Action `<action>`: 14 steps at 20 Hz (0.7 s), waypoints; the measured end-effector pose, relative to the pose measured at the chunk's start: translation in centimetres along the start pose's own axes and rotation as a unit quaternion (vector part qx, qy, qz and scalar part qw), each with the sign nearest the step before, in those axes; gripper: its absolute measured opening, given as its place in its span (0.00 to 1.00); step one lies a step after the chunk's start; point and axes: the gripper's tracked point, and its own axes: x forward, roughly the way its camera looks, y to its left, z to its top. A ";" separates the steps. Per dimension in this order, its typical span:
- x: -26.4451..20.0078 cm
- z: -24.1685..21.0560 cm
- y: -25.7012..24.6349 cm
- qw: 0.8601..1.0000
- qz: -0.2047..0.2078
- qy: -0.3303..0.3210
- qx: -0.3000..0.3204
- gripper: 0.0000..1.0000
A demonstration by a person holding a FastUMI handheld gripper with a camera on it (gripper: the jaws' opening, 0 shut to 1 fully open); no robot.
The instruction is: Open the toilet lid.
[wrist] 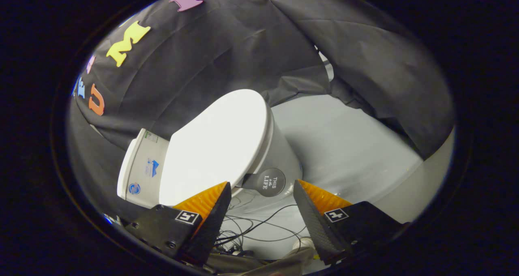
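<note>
A white toilet stands ahead of me, tilted in the view, with its lid point(219, 146) down flat over the bowl point(284, 154). The tank point(144, 168) sits behind the lid on the left. A round grey tab point(269, 182) sticks out from the lid's side edge, just beyond and between my fingertips. My gripper point(262, 191) is open, its orange-and-black fingers point(211, 211) spread wide with nothing between them; the left fingertip is close to the lid's edge, and I cannot tell whether it touches.
A pale grey floor point(344, 146) spreads to the right of the bowl. Black cables point(251, 227) lie tangled on the floor below the fingers. The booth's black cloth wall point(243, 45) hangs behind and around the toilet.
</note>
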 end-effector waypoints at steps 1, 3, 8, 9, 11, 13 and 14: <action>0.2 -0.2 -0.1 1.000 0.004 0.006 0.006 0.97; 1.1 -0.3 -0.6 1.000 0.010 0.015 0.020 0.96; 2.2 -0.6 -1.2 0.995 0.041 0.032 0.079 0.86; 2.1 -0.6 -1.2 0.994 0.054 0.031 0.095 0.83; 2.2 -0.4 -0.8 0.985 0.088 0.032 0.145 0.77; 2.5 -0.2 -1.0 0.979 0.108 0.028 0.169 0.74; 2.6 -0.3 -0.9 0.978 0.113 0.029 0.171 0.70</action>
